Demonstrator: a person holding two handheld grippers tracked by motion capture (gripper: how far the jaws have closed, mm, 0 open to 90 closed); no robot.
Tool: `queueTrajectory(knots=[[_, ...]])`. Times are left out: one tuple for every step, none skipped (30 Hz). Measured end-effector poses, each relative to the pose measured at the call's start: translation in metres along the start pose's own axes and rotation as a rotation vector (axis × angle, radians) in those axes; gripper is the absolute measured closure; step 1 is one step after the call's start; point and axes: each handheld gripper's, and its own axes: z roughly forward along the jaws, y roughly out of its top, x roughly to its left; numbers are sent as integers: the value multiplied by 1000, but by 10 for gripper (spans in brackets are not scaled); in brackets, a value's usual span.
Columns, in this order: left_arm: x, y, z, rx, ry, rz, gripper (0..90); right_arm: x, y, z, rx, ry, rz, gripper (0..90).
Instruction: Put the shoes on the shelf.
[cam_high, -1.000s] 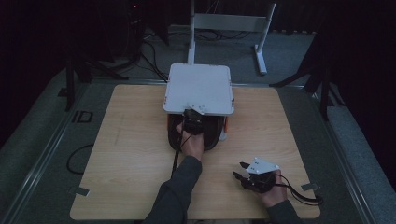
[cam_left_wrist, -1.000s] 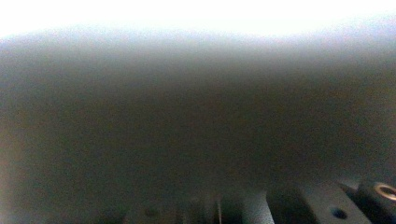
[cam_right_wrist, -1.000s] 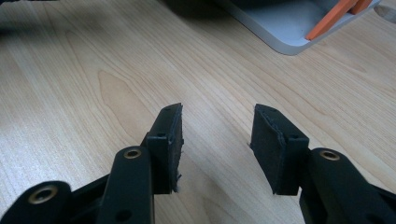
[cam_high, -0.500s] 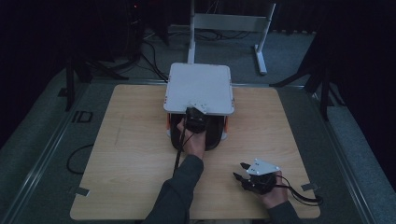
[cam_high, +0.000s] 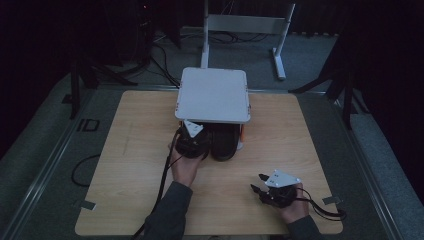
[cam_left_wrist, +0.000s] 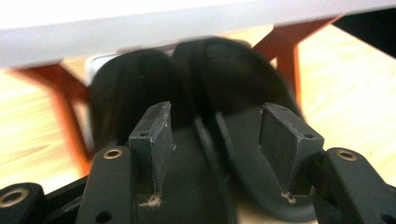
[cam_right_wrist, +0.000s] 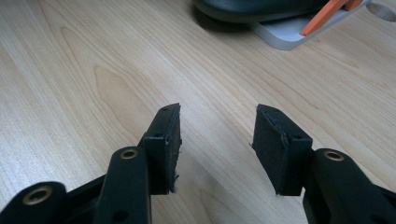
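Now the left hand-held gripper (cam_high: 192, 145), jaws just opened with nothing pinched, sits by the black shoes (cam_left_wrist: 205, 93), and could bump them crooked under the white rack (cam_high: 214, 95).

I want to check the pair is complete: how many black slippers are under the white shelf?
2. The left slipper and the right slipper lie side by side under the white shelf, in front of the left gripper. None seems hidden.

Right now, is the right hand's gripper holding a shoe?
No, the right gripper has its fingers open over the bare wooden table, with nothing between them.
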Motion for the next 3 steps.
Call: queueTrajectory(knots=[[6, -4, -5, 8, -3, -10, 441, 0, 0, 0, -1, -2, 3, 508], [12, -9, -9, 15, -2, -14, 439, -1, 0, 0, -4, -3, 2, 506], [12, -9, -9, 15, -2, -14, 433, -2, 0, 0, -1, -5, 3, 504]])
